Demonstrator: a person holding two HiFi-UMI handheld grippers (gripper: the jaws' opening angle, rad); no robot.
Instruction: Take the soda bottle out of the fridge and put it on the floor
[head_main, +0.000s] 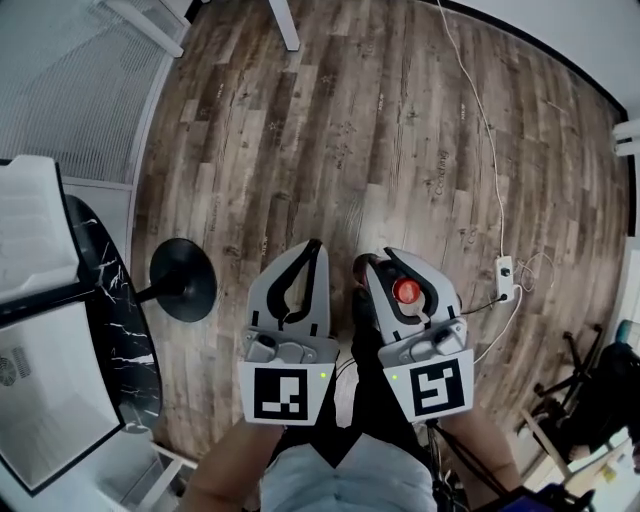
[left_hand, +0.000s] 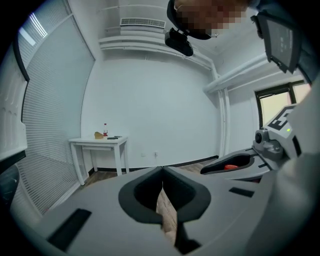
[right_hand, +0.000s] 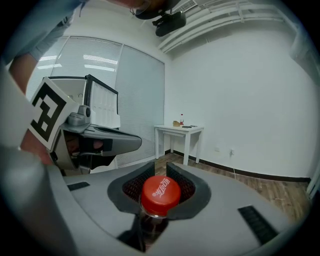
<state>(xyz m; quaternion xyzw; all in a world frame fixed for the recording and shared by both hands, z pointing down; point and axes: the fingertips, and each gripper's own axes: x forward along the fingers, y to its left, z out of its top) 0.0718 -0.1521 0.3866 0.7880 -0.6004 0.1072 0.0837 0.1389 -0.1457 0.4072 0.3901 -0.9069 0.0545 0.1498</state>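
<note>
**A:** What does the right gripper have hold of?

**B:** The right gripper (right_hand: 160, 167) is clamped on the soda bottle (right_hand: 149, 224). Its jaws stand partly apart and press on the neck from both sides. The red cap (right_hand: 160, 194) sits just above them, in the hollow behind the tips.

**A:** And the rest of the bottle?

**B:** It hangs below the jaws. Dark liquid shows in the neck, but the body is hidden under the gripper. I cannot tell whether it touches the wooden floor (head_main: 380, 130) beneath.

**A:** What about the left gripper?

**B:** The left gripper (left_hand: 162, 169) is just beside the right one, on its left, and points the same way. Its jaw tips meet. The hollow behind them holds nothing, and only floorboards show through it.

**A:** What lies around them?

**B:** Ahead of the right gripper, well apart from it, a white table (right_hand: 178, 131) stands against the wall with a small bottle (right_hand: 181, 119) on top. From the head view, a power strip (head_main: 504, 272) lies on the floor to the right of the right gripper, and a white cable runs away from it. A black round base (head_main: 183, 279) sits near the left gripper, on its left.
</note>
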